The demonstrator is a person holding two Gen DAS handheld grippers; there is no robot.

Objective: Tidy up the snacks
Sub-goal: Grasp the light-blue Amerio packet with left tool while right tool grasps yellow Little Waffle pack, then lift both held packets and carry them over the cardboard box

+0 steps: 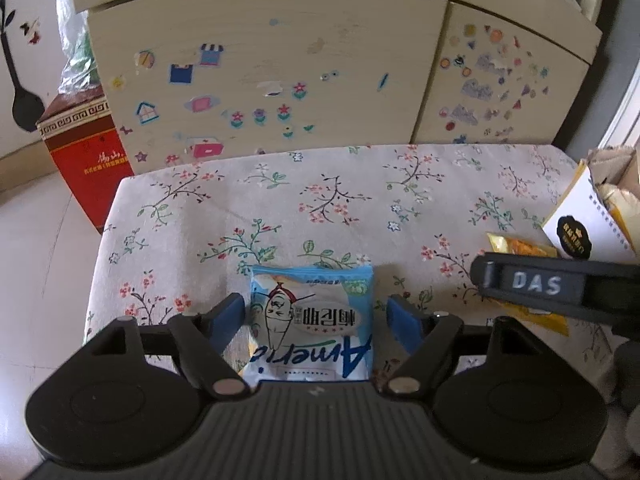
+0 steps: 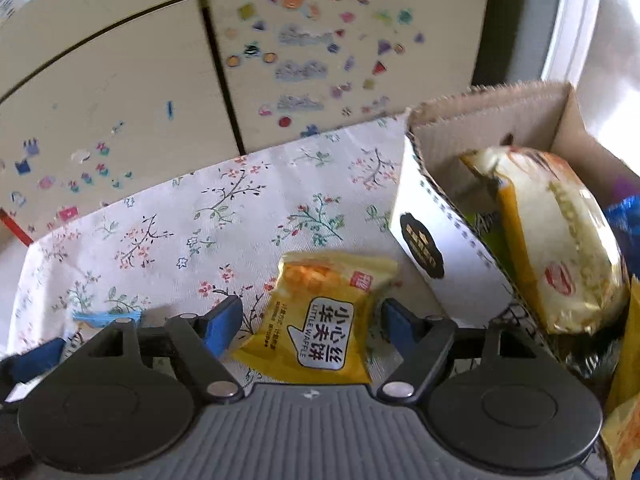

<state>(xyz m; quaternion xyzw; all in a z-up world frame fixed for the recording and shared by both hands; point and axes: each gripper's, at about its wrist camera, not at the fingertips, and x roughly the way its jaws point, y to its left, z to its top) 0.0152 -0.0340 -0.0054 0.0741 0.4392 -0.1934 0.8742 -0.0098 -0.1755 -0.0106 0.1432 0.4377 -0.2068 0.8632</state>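
Because both jaws stand spread, pinching nothing, the light, crinkly blue snack packet (image 1: 310,326) and yellow waffle packet (image 2: 320,320) want mid-body grips.

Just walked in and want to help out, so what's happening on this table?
A person with a gripper in each hand is sorting snacks on the floral tablecloth. The left gripper straddles a blue snack packet, jaws open with gaps either side. The right gripper is open around a yellow waffle packet, not pressing it. Both packets lie on the cloth. Beside them, the cardboard box already holds a large pale-yellow packet.
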